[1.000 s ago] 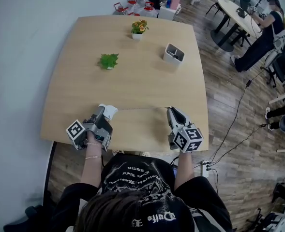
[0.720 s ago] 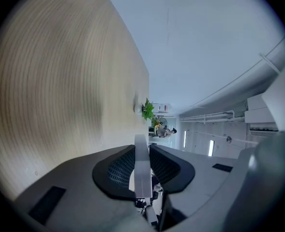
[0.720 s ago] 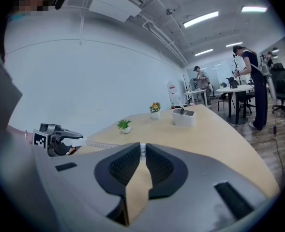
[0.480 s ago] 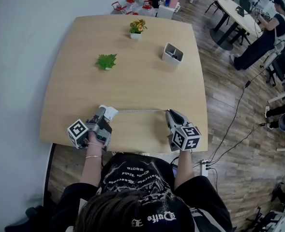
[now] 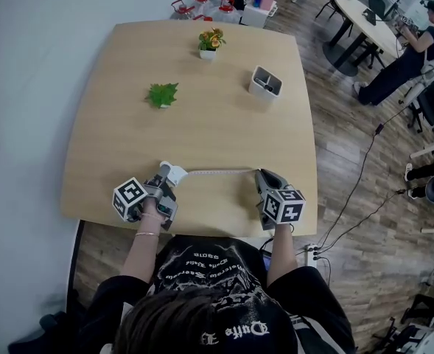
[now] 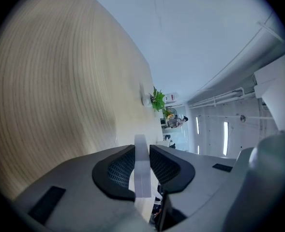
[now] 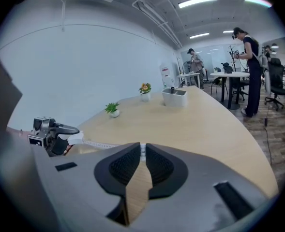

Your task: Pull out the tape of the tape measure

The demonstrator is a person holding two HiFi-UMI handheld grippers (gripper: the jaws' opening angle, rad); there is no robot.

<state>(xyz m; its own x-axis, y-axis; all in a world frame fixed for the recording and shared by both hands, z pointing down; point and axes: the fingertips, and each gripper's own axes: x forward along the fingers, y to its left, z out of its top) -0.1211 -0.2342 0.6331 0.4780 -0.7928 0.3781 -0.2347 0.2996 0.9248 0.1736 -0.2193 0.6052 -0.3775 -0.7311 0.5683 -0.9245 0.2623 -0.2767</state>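
On the near part of the wooden table (image 5: 128, 124), my left gripper (image 5: 166, 177) is shut on the white tape measure case (image 5: 175, 173). In the left gripper view the case (image 6: 141, 170) sits edge-on between the two black pads. A thin pale tape (image 5: 220, 172) runs from the case rightward to my right gripper (image 5: 260, 175), whose jaws are shut on the tape's end (image 7: 142, 152). In the right gripper view the tape (image 7: 99, 143) stretches left toward the other gripper (image 7: 52, 131).
A small green plant (image 5: 162, 94), a potted flower (image 5: 211, 43) and a white rectangular holder (image 5: 265, 82) stand on the far half of the table. A white wall borders the left side. People work at another table (image 5: 360, 17) far right.
Both grippers have drifted slightly toward the near table edge and the left one has turned a little. The tape stays stretched between them at about the same length.
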